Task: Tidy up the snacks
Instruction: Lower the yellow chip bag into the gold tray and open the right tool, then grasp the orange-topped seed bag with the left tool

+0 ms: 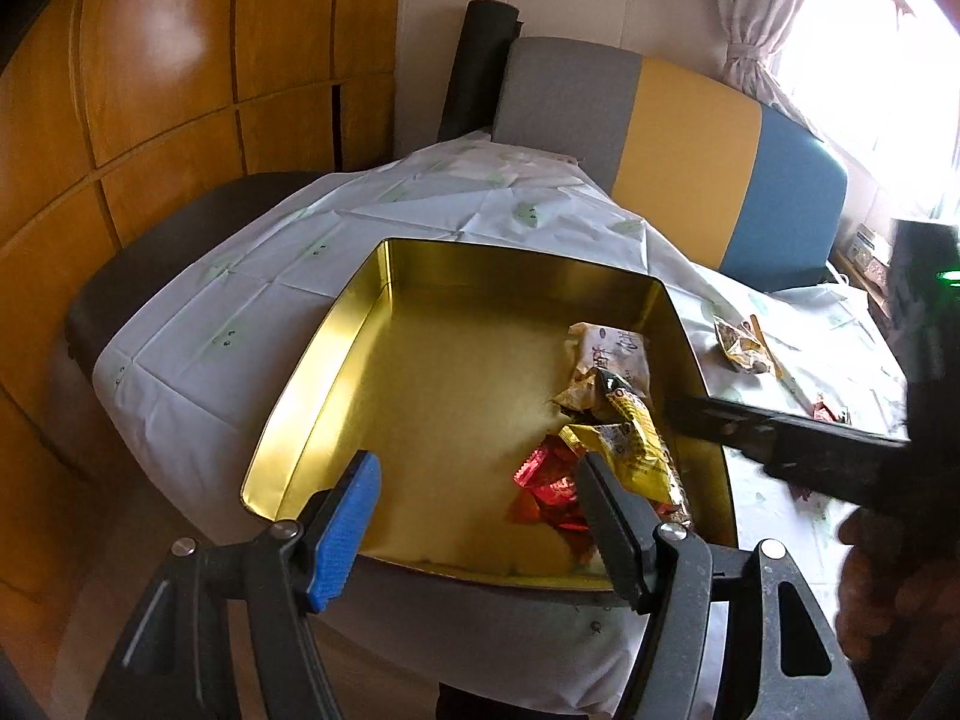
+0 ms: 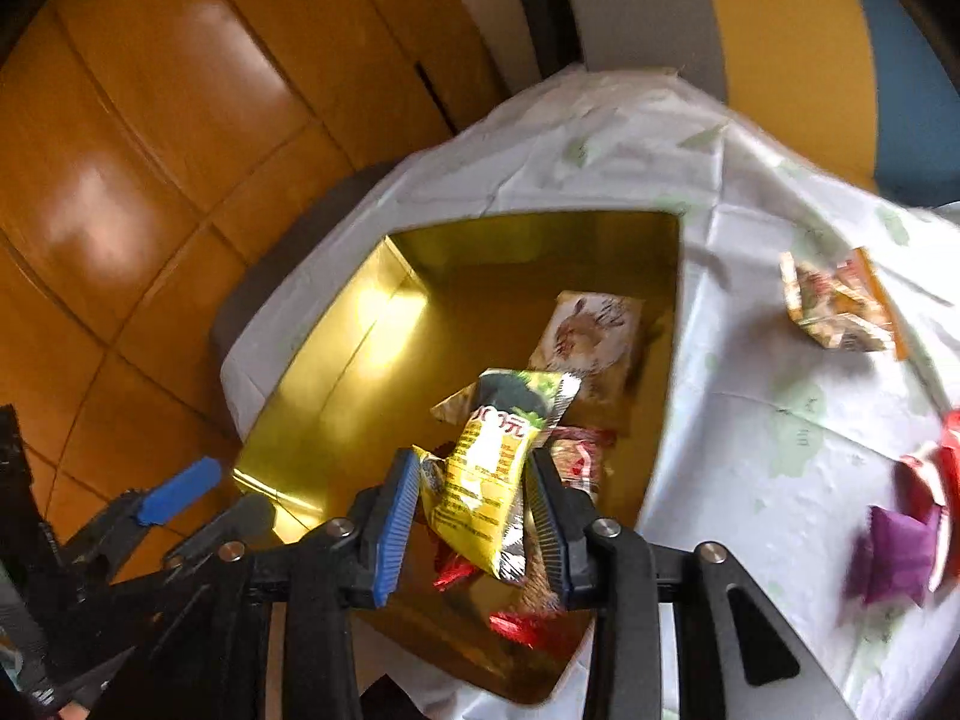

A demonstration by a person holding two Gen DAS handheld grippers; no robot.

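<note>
A gold tin box sits on the white tablecloth. In its right part lie a pale cat-print packet and red wrappers. My right gripper hangs over the box with a yellow-and-green snack packet between its fingers; the jaws look slightly parted around it. My left gripper is open and empty above the box's near edge. The right gripper's finger reaches in from the right in the left wrist view.
Loose snacks lie on the cloth right of the box: an orange-and-white packet, a purple packet and red packets. A grey, yellow and blue sofa back stands behind the table. Wooden panels are at left.
</note>
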